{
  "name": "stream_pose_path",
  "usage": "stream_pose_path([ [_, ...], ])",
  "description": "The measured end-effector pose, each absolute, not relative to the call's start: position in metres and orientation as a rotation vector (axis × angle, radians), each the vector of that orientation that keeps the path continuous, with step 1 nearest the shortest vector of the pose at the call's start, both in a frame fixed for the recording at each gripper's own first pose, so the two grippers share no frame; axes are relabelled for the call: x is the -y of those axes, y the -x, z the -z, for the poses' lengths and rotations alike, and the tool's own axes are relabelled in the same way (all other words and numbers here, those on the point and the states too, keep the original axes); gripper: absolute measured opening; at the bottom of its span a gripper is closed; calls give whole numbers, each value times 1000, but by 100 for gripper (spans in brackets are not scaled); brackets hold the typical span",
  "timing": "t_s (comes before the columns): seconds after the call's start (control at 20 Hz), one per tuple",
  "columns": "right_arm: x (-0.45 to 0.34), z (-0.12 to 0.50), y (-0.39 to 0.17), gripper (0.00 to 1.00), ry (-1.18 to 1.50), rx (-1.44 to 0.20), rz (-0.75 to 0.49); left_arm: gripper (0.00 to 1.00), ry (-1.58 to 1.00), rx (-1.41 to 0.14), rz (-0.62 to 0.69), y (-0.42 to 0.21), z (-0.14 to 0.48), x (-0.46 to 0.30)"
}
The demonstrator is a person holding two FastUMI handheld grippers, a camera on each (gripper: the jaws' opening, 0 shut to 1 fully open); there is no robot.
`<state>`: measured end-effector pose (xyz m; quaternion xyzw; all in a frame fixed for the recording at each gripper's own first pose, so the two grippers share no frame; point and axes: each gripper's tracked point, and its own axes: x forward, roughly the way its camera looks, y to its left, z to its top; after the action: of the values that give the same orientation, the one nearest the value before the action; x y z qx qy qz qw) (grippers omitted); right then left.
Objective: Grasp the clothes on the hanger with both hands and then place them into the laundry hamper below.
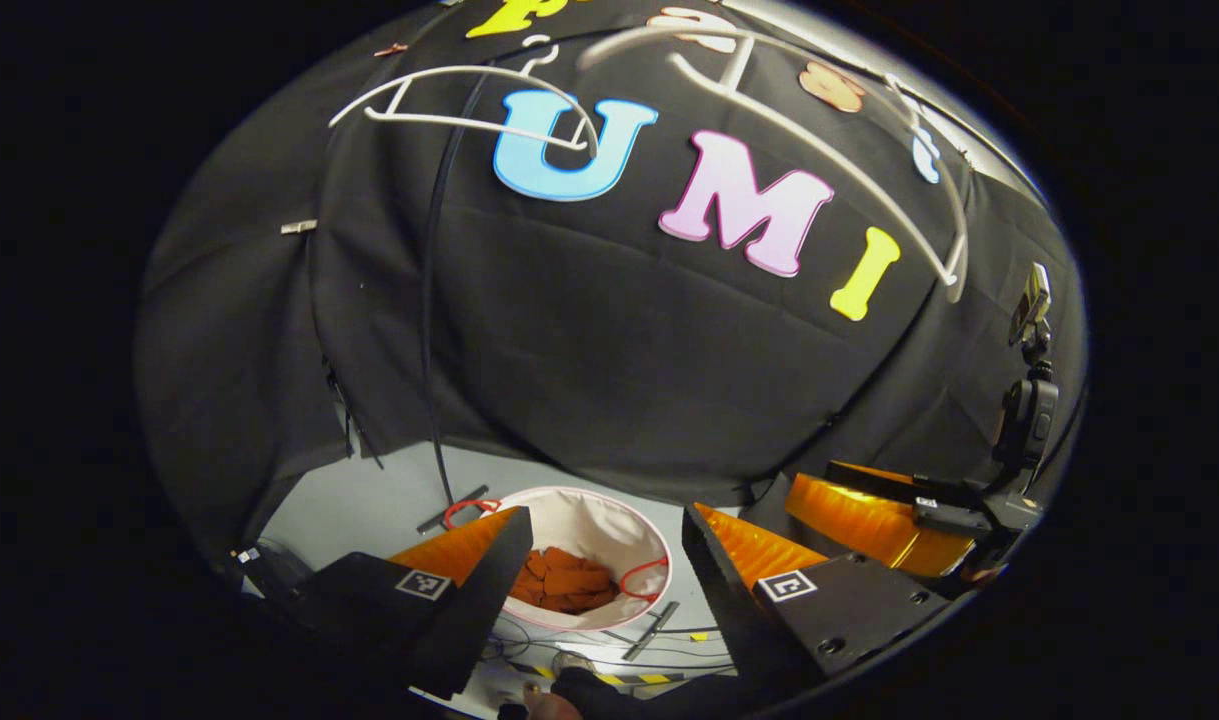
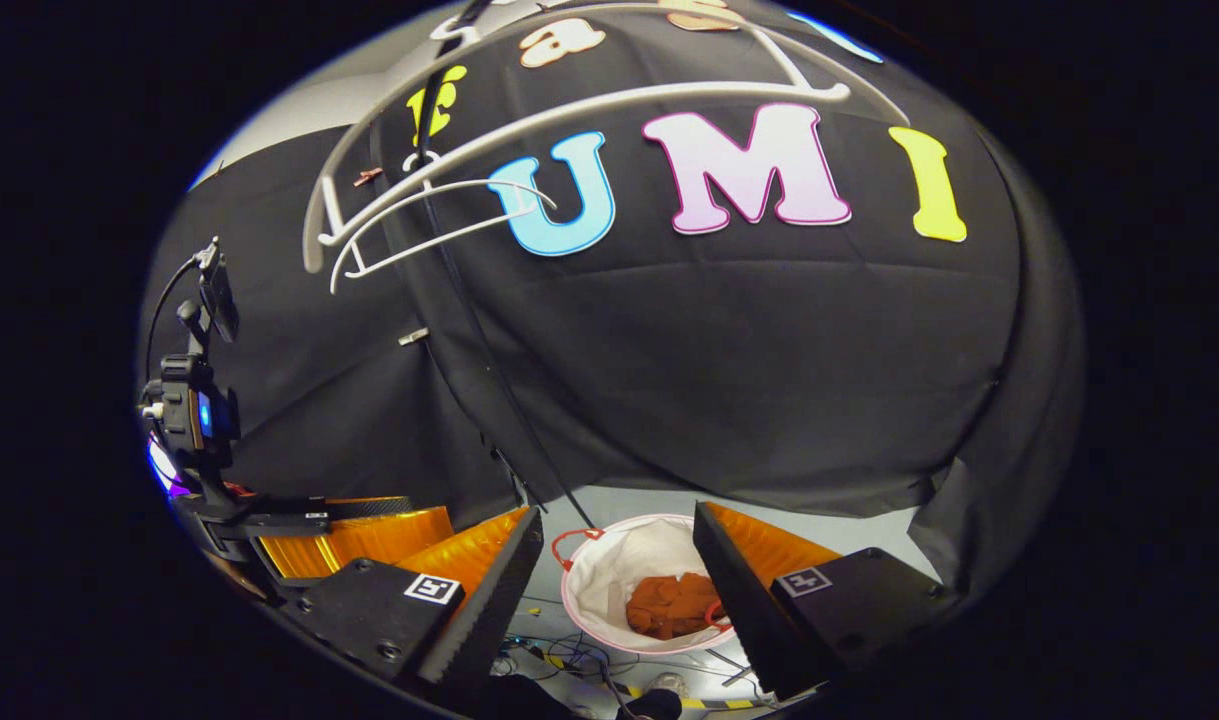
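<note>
Crumpled orange clothes (image 1: 561, 580) inside round white hamper (image 1: 609, 525)

Two white hangers (image 1: 469, 100), one hamper (image 1: 609, 520), seemingly one orange garment (image 1: 564, 580), two tongs (image 1: 599, 570).

A black pole (image 1: 431, 300) runs from twelve o'clock down to the grey floor (image 1: 369, 500). Cables (image 2: 569, 655) and striped tape (image 1: 659, 679) lie at six o'clock.
</note>
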<state>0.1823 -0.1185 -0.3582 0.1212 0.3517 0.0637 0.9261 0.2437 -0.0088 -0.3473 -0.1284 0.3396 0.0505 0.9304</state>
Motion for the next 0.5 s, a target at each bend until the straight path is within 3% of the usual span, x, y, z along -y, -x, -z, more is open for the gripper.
stream_pose_path([
  [0.5,74,207,-135,98,-185,-415,-45,95,129,-381,51,-188,195,0],
])
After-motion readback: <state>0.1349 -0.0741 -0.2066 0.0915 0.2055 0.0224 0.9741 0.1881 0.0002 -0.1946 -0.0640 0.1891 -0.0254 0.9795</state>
